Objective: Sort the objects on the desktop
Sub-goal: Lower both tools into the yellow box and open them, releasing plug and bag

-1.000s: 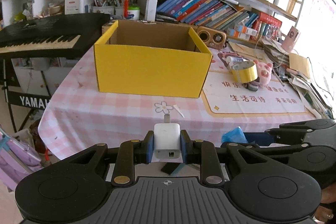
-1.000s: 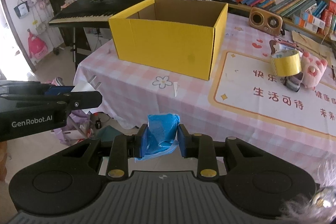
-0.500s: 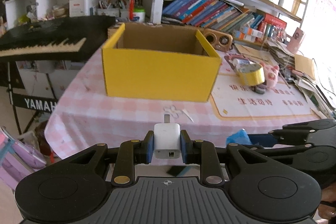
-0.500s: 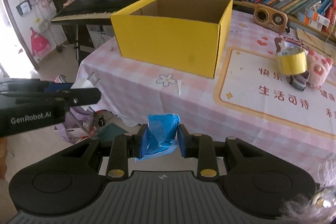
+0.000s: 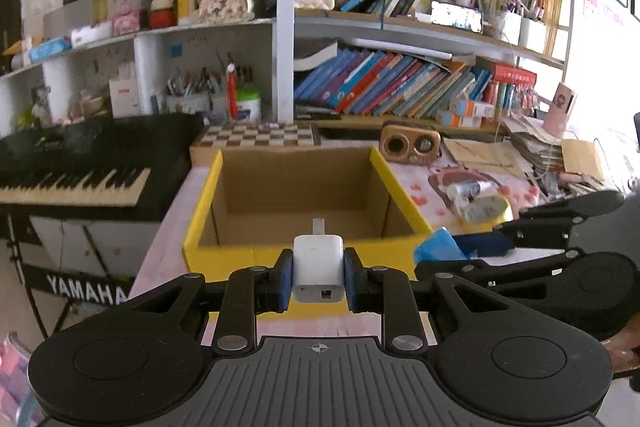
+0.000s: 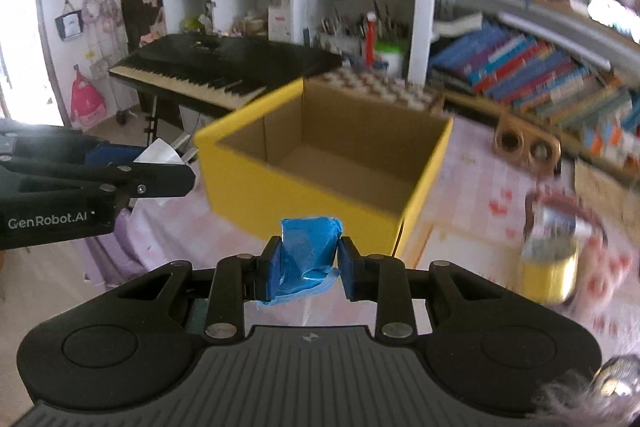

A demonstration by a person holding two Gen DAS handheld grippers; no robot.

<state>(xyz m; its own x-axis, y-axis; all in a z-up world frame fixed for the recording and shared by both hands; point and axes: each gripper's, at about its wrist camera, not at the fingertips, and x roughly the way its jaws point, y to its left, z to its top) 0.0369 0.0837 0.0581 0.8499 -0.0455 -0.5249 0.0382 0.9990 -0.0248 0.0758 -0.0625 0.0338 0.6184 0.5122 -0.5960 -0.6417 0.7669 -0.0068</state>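
gripping smooth white charger cube [image 5: 318, 269], crinkled blue wrapper [image 6: 306, 259]

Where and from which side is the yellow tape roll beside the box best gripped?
Grip the yellow tape roll across its outer band, coming from above. It seems to stand on its flat face, so the curved sides are exposed, though the view is blurred. Both hand-held grippers are full now.
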